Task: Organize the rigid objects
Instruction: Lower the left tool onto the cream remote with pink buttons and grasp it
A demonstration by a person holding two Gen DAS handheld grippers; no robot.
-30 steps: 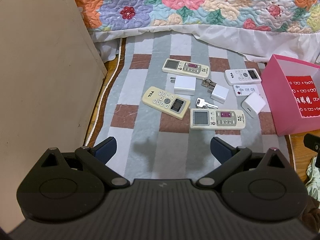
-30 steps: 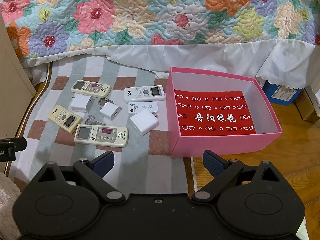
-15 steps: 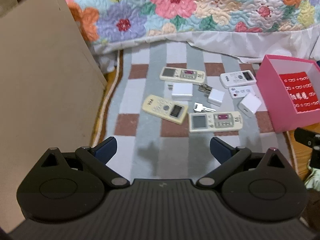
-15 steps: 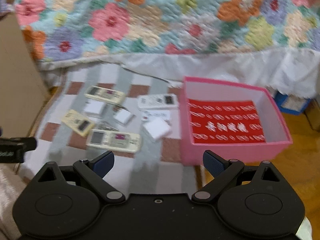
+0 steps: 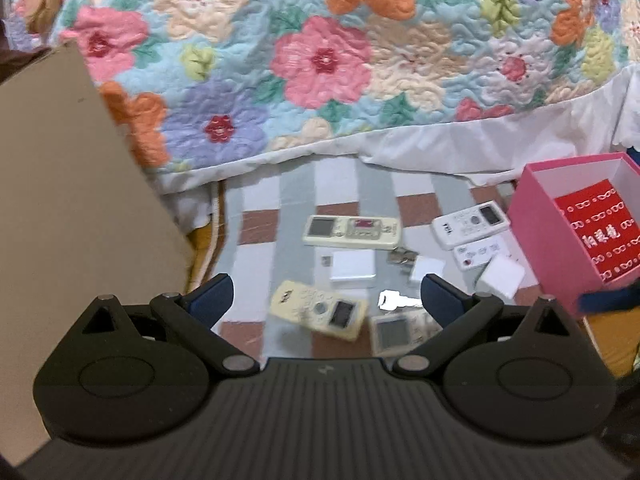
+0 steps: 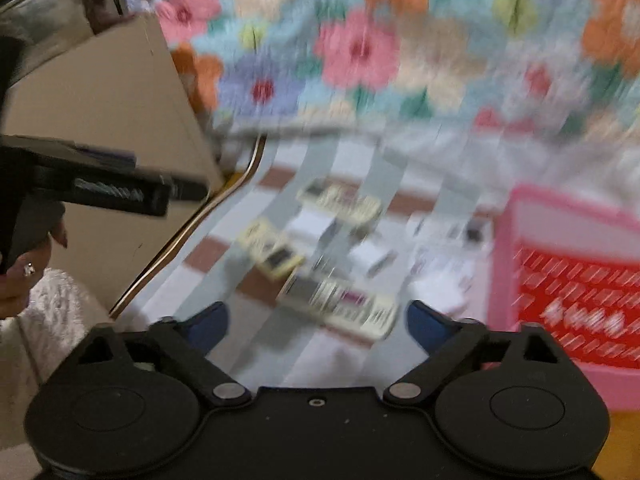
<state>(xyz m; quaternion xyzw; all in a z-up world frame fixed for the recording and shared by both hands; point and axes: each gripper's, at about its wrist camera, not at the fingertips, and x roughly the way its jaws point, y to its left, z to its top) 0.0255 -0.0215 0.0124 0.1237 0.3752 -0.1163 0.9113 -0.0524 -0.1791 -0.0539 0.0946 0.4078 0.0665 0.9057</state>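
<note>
Checked rug [image 5: 280, 200], pink box [image 5: 536, 216] alongside

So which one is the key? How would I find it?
Start at the pink box on the right, then look left across the checked cloth. The key lies flat between the yellowish remote and a white plug block. It is the only small shiny metal thing.

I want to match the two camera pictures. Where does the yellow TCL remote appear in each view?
Left wrist view: the yellow TCL remote lies low at centre, on the checked mat.
Right wrist view: yellow TCL remote, left of centre, blurred.
Shared landmark: the pink box, at the right edge in both.
</note>
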